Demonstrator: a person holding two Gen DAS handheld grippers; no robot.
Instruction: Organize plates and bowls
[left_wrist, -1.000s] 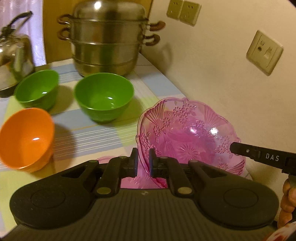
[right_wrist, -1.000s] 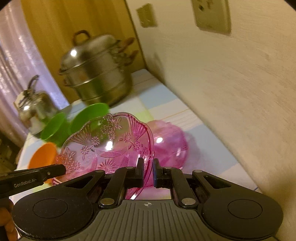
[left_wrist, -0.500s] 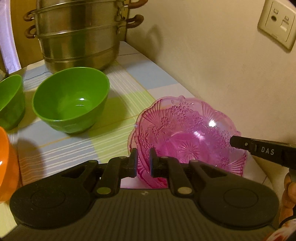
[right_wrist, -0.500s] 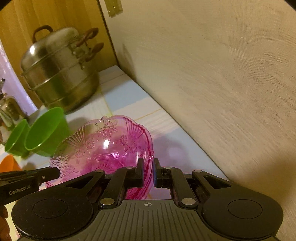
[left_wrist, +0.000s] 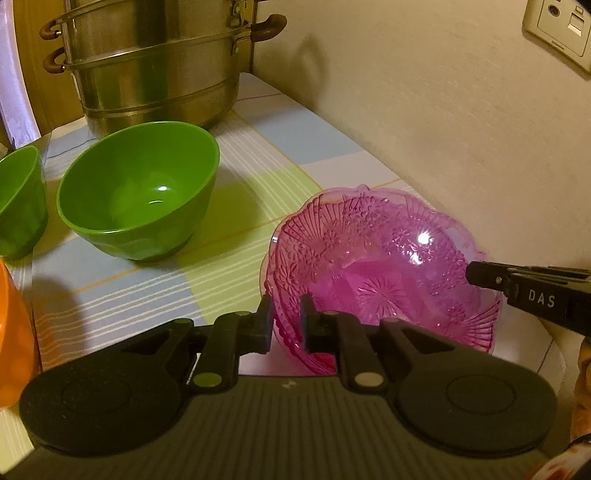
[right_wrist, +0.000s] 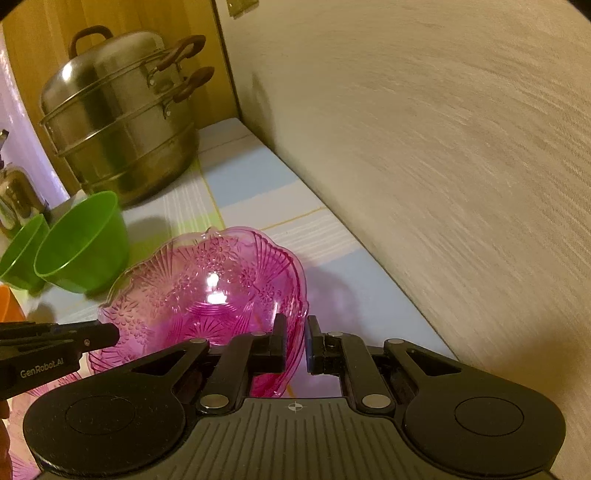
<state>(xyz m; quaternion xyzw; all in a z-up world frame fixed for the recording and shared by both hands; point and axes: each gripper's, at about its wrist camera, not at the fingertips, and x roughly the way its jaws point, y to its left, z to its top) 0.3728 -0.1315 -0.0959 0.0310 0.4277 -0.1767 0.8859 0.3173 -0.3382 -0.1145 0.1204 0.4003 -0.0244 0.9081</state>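
A pink patterned glass bowl (left_wrist: 373, 258) sits nested on another pink bowl, by the wall; it also shows in the right wrist view (right_wrist: 207, 291). My left gripper (left_wrist: 287, 325) straddles its near rim with the fingers slightly apart from the glass. My right gripper (right_wrist: 295, 343) straddles the opposite rim, also with a small gap. A large green bowl (left_wrist: 136, 195), a second green bowl (left_wrist: 20, 199) and an orange bowl (left_wrist: 14, 332) stand to the left.
A tall steel steamer pot (left_wrist: 155, 62) stands at the back of the checked tablecloth (left_wrist: 236, 206). A kettle (right_wrist: 14, 195) stands far left. The wall (left_wrist: 443, 110) runs close along the right side, with a socket (left_wrist: 561, 33).
Both grippers carried the pink bowl toward the wall and lowered it onto the other pink bowl. Both sets of fingers have since opened a little on its rim.
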